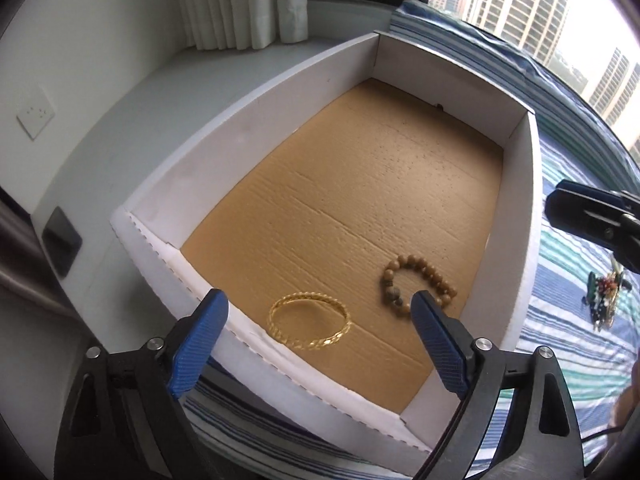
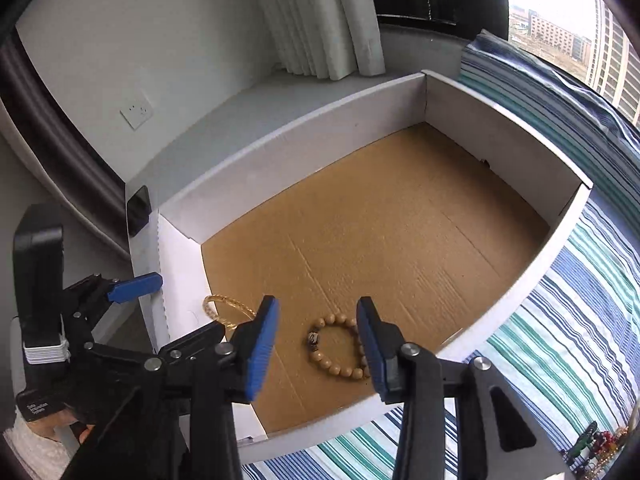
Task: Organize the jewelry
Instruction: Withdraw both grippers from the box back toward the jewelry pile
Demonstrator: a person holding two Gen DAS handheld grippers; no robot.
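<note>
A white cardboard box (image 1: 248,120) with a brown floor lies on a striped bedspread; it also shows in the right wrist view (image 2: 304,136). Inside, near its front edge, lie a gold bangle (image 1: 309,320) and a wooden bead bracelet (image 1: 416,283). My left gripper (image 1: 320,304) is open and empty, hovering above the bangle. My right gripper (image 2: 318,312) is open and empty, just above the bead bracelet (image 2: 340,346); the bangle (image 2: 227,309) lies to its left, partly hidden. The left gripper's blue fingertip (image 2: 136,282) shows at the box's left wall.
A small pile of dark and coloured jewelry (image 1: 604,294) lies on the striped bedspread (image 1: 580,340) right of the box, also in the right wrist view (image 2: 596,446). A grey ledge, white curtains (image 1: 240,4) and a wall stand behind the box. A window is at the right.
</note>
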